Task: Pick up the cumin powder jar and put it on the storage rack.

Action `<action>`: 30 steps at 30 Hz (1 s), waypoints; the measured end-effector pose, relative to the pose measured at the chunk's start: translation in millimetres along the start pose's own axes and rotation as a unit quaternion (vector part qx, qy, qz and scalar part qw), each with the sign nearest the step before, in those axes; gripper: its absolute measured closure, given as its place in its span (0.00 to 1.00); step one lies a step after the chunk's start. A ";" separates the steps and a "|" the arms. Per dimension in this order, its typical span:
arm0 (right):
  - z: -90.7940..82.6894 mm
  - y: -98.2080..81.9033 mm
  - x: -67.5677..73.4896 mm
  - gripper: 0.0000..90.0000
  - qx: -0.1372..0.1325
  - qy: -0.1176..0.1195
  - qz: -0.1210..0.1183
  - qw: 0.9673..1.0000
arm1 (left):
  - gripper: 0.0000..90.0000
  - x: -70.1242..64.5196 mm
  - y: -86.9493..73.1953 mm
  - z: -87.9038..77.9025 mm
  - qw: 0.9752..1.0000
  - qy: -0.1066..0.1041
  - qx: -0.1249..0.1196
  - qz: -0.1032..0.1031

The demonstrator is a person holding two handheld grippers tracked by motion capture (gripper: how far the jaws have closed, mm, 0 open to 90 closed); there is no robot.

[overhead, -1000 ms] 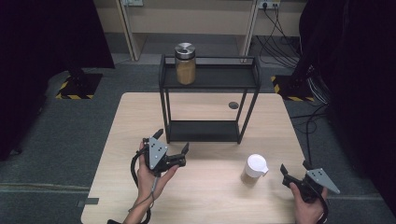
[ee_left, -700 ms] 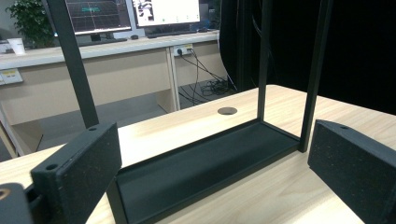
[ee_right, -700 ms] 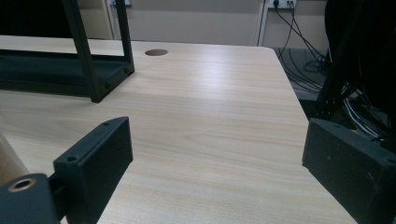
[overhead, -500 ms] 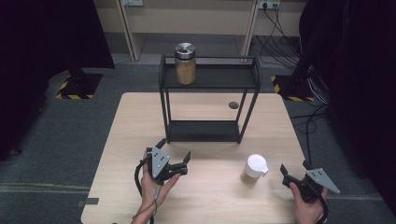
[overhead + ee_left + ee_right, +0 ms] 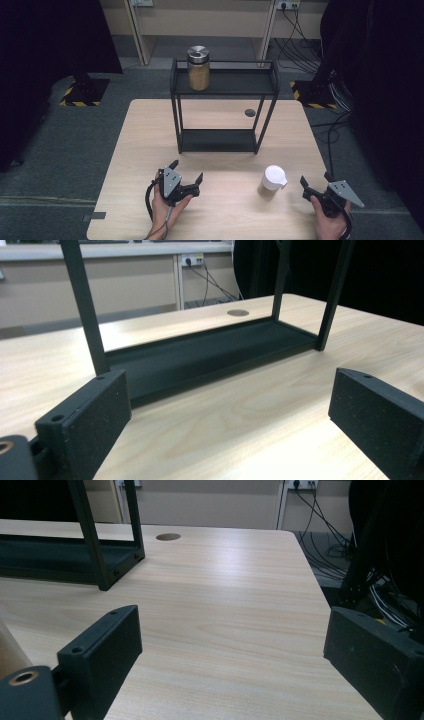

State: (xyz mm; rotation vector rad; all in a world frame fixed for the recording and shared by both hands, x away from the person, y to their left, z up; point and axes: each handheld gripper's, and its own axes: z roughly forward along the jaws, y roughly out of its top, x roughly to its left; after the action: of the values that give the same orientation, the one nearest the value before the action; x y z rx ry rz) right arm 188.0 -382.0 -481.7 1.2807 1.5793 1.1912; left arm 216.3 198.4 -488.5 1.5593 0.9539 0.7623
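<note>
Cup (image 5: 273,179) stands just left of the open right gripper (image 5: 316,183).

Black 2-tier shelf (image 5: 223,85), lidded jar (image 5: 198,68) on top, possibly grain-filled

My table (image 5: 150,130) is pale wood with a round cable hole (image 5: 250,113) near its far edge, just right of the black rack (image 5: 222,141). The rack stands on the far half of the table; a lidded jar (image 5: 198,68) sits on its top shelf. A white-lidded cup (image 5: 272,181) stands nearer me, right of the rack.
</note>
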 end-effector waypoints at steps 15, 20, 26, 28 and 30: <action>0.3 0.6 0.1 0.10 0.002 0.001 -0.002 1.000 | 0.03 8.5 -6.7 5.1 0.999 -0.005 0.021 -0.041; 0.0 0.4 0.2 0.10 0.001 0.001 -0.001 1.000 | 0.03 8.0 -6.7 4.6 0.999 -0.002 0.022 -0.045; -0.2 -0.4 -1.2 0.10 -0.001 0.003 0.000 1.000 | 0.03 7.1 -6.7 4.4 0.999 -0.001 0.022 -0.041; 0.0 0.3 -0.2 0.10 0.001 0.002 -0.002 1.000 | 0.04 6.6 -7.0 4.2 0.999 -0.001 0.021 -0.040; 0.2 0.6 0.3 0.10 0.002 0.001 -0.003 1.000 | 0.03 6.8 -7.4 4.0 0.999 -0.002 0.020 -0.040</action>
State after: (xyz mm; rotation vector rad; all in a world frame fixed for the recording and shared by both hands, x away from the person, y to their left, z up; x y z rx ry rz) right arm 188.3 -381.7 -481.2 1.2754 1.5873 1.1870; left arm 221.6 203.1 -496.6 1.5466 1.0281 0.6881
